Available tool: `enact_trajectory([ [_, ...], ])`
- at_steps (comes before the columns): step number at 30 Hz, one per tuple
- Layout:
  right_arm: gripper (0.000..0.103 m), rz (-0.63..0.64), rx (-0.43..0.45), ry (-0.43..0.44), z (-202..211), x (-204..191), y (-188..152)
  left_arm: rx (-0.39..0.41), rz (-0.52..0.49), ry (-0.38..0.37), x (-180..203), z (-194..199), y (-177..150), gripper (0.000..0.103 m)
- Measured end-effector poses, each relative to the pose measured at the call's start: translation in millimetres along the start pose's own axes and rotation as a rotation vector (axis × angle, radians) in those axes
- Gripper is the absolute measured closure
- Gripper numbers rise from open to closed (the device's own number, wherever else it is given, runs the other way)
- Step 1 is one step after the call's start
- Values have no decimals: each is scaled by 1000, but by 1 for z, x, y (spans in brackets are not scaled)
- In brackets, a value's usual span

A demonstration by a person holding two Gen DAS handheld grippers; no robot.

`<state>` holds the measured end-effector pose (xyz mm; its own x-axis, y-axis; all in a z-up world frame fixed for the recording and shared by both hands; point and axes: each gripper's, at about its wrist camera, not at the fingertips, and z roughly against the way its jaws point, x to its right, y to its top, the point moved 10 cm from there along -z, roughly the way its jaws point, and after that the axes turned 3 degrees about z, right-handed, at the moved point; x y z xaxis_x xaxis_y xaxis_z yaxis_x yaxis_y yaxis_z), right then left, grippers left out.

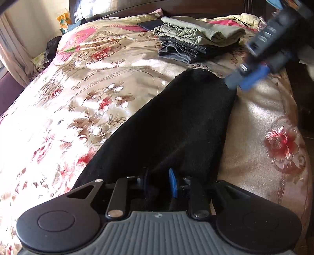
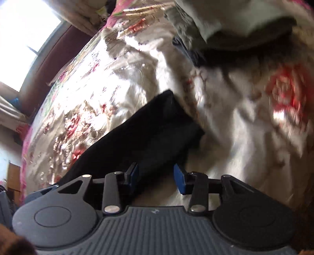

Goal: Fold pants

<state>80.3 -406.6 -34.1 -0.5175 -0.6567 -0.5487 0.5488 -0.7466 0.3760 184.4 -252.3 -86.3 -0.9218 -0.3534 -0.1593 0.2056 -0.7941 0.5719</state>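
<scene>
Black pants (image 1: 166,127) lie folded in a long band on the floral bedspread (image 1: 78,98), running from my left gripper (image 1: 159,183) up to the right. Cloth is bunched between the left fingers and hides the left pad; the inner face of the right blue pad (image 1: 172,184) shows bare. My right gripper (image 1: 240,83), blurred, hovers at the band's far end. In the right wrist view the pants (image 2: 147,137) reach the right gripper (image 2: 156,176), whose jaws stand apart. The cloth's edge lies by its left pad (image 2: 134,176), and bedspread shows beside the right pad.
A stack of folded clothes (image 1: 196,39), pale green over denim, sits near the dark headboard (image 1: 137,7); it appears blurred in the right wrist view (image 2: 196,29). The bed's edge (image 1: 300,141) drops off on the right. Curtains (image 1: 11,58) and a window (image 2: 19,29) are on the left.
</scene>
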Motion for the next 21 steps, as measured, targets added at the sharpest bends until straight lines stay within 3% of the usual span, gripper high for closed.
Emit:
enact_trajectory([
  [4,63,-150,9,64,-31,9,-13,-30,-2,-4,-2,3,-5,62],
  [9,63,-304,146,179,-48,16,0,-47,-9,-9,-4,6,-11,61],
  [15,62,-375,234,287,-72,8,20,-48,4,-16,-5,3,-12,60],
  [19,60,-411,281,326,-86,2,26,-32,121,-10,-15,7,-17,56],
  [21,65,-372,253,310,-90,-8,28,-30,156,-3,-16,4,-21,53],
])
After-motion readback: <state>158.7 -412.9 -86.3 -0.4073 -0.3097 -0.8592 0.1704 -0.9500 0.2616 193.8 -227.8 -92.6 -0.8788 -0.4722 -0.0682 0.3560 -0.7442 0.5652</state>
